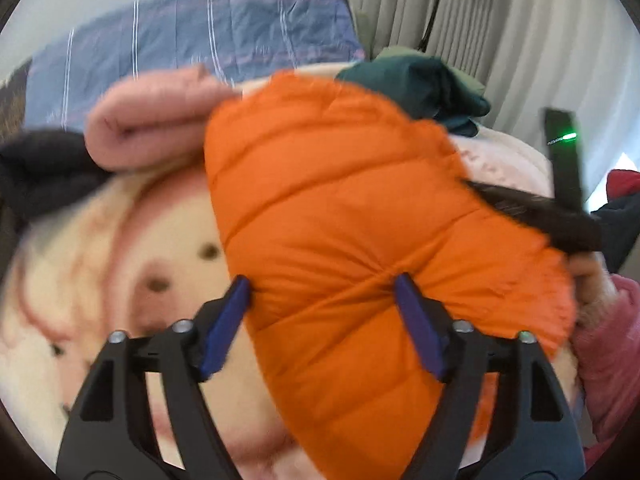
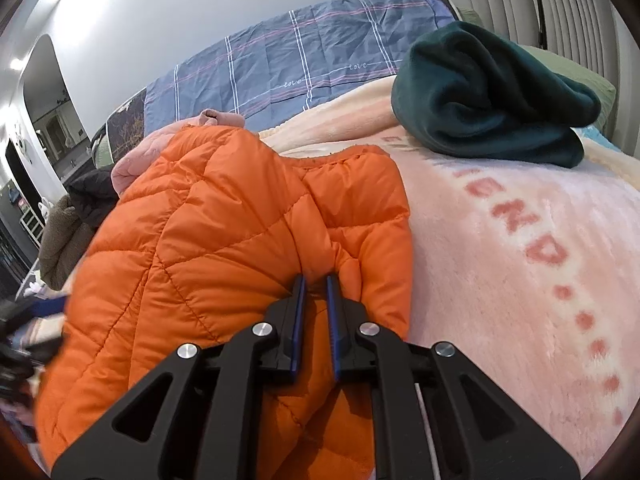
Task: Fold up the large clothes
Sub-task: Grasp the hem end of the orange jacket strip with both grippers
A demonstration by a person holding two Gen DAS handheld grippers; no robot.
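Left wrist view is pretty smeared: the cartoon print on the cream blanket [image 1: 132,240] left of the orange jacket [image 1: 340,220] is just blobs. The jacket's lower end runs off the bottom edge. At its right, the right gripper [image 1: 560,216] is a dark blur, jaws unreadable there.

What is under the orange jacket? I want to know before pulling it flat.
The orange jacket lies on a pink fleece blanket. A rolled pink garment pokes out behind its far edge. Whatever else sits beneath the jacket is covered.
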